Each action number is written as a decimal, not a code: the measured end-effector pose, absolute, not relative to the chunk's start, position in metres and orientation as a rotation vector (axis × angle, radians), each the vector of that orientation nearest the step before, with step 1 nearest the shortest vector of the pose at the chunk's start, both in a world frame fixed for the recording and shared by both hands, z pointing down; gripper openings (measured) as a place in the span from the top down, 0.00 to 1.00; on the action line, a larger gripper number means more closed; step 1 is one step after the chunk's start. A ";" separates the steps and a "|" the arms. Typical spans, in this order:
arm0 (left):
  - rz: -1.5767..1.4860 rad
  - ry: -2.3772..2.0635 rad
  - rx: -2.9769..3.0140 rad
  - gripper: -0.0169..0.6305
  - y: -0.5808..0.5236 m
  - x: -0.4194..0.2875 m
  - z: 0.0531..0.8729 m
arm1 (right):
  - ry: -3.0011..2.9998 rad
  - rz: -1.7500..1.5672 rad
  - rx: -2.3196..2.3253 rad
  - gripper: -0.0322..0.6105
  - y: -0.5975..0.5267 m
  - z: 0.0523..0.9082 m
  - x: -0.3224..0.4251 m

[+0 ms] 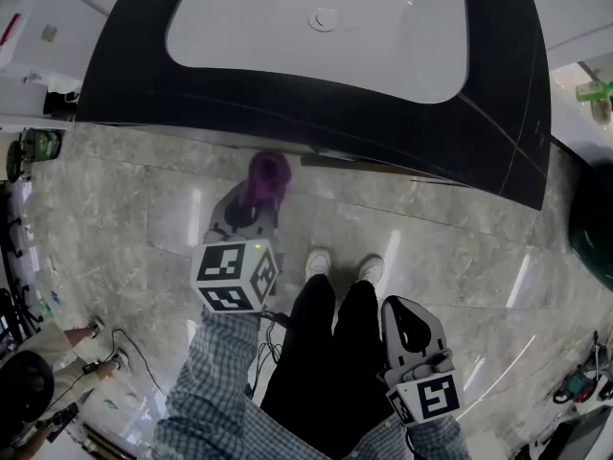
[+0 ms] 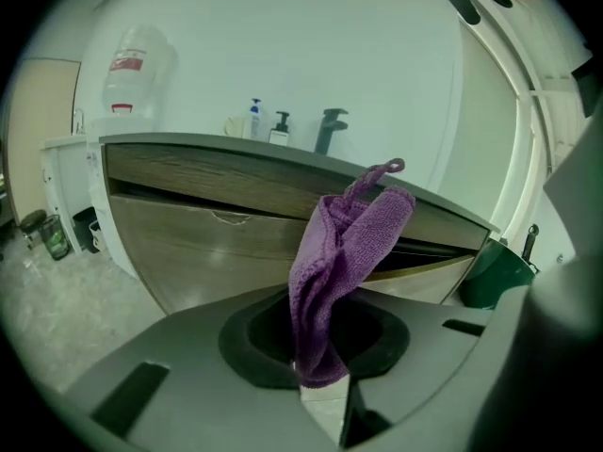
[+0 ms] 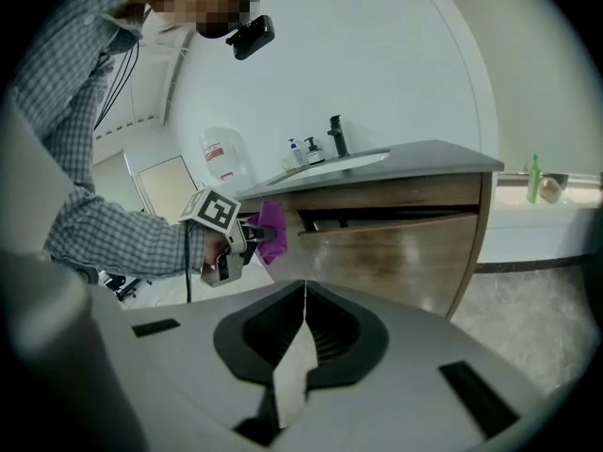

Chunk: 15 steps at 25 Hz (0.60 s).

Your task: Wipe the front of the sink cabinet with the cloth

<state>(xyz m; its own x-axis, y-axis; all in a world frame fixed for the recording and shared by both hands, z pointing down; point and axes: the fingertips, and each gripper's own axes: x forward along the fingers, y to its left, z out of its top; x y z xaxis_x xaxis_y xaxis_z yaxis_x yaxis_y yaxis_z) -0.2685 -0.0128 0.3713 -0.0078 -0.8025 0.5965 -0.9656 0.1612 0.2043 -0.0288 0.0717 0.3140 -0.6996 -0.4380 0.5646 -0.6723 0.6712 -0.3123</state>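
- between the fingers of the left gripper (image 2: 318, 384), the purple cloth (image 2: 344, 252) is pinched by its lower end; the jaws are clamped on it, and most of the fabric stands up past the tips.
- the cloth is bunched into long upright folds, with a nubby terry surface and a small hanging loop at its top corner.
- it is held up before the sink cabinet (image 2: 207, 229), level with the upper drawer front; whether it touches the wood cannot be told.
- from the head view it sits just under the front edge of the dark countertop (image 1: 316, 113), left of the middle of the white basin (image 1: 383, 36).
- the cabinet front is brown wood grain, with a dark gap between the upper and lower panels.
- the right gripper (image 3: 300, 347) is low beside the person's right leg, well apart from the cabinet, its jaws pressed together with nothing between them.
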 end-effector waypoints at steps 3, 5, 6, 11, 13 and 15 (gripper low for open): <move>0.381 -1.879 1.648 0.87 -0.023 -0.272 0.382 | -2.427 0.730 0.861 0.92 0.073 0.327 -0.018; 0.403 -1.899 1.620 0.87 -0.028 -0.271 0.388 | -2.418 0.747 0.874 0.92 0.071 0.333 -0.008; 0.412 -1.909 1.606 0.87 -0.031 -0.270 0.390 | -2.414 0.756 0.886 0.92 0.069 0.335 -0.004; 0.487 -1.933 1.577 0.87 -0.046 -0.257 0.391 | -2.408 0.818 0.959 0.92 0.061 0.337 0.016; 0.530 -1.936 1.589 0.87 -0.055 -0.248 0.389 | -2.406 0.843 0.985 0.92 0.058 0.338 0.026; 0.559 -1.933 1.603 0.87 -0.063 -0.237 0.385 | -2.405 0.863 1.005 0.92 0.055 0.339 0.035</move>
